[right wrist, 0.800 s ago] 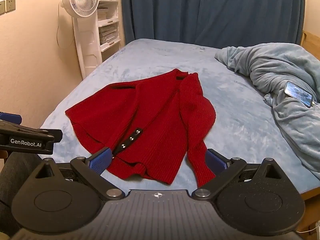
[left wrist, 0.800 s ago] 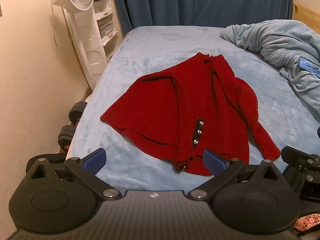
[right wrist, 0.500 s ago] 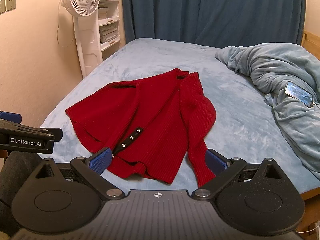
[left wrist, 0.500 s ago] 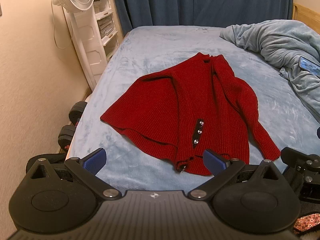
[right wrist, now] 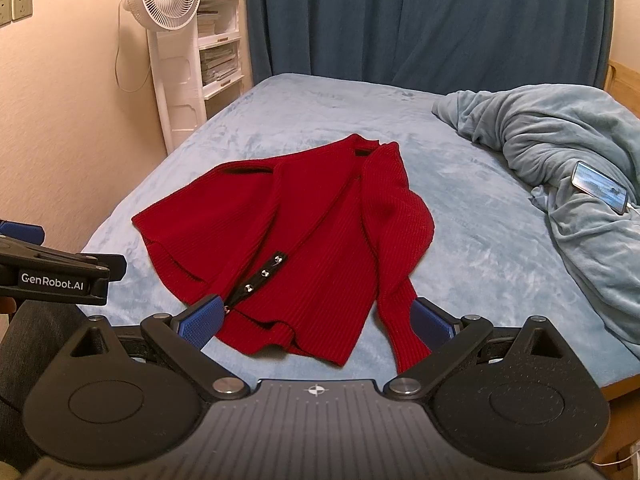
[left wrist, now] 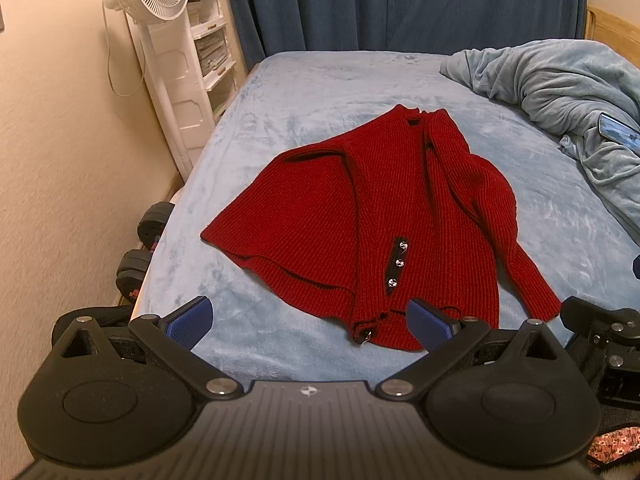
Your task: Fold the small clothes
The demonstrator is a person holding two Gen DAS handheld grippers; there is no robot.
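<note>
A small red knit cardigan lies spread on the light blue bed, its buttoned hem toward me and one sleeve trailing at the right. It also shows in the right wrist view. My left gripper is open and empty, held above the bed's near edge in front of the hem. My right gripper is open and empty, above the hem and the sleeve cuff. The left gripper's body shows at the left of the right wrist view.
A rumpled blue blanket with a phone on it fills the bed's right side. A white fan and shelves stand by the wall at left. Dumbbells lie on the floor beside the bed. Dark curtains hang behind.
Both grippers have drifted very slightly; the cardigan has not moved and both grippers stay open.
</note>
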